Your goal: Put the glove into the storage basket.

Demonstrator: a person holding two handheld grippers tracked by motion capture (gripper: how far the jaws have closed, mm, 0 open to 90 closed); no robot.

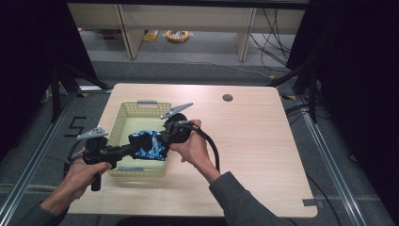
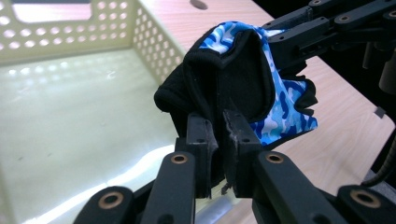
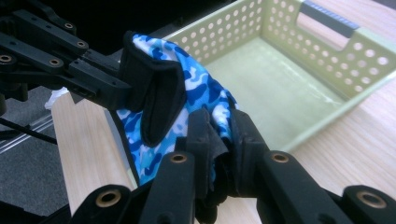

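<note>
Jaws of the left gripper [image 1: 126,149] are clamped on one edge of a blue camouflage glove [image 1: 149,146], held above the pale perforated basket [image 1: 123,114] on the table [image 1: 254,136]; the right gripper [image 1: 164,137] pinches its opposite edge.

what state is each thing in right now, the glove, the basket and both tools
glove: blue camo and black, crumpled, held up over the basket by both tools
basket: upright on the table, open-topped, empty
left tool: shut on the glove
right tool: shut on the glove
</note>
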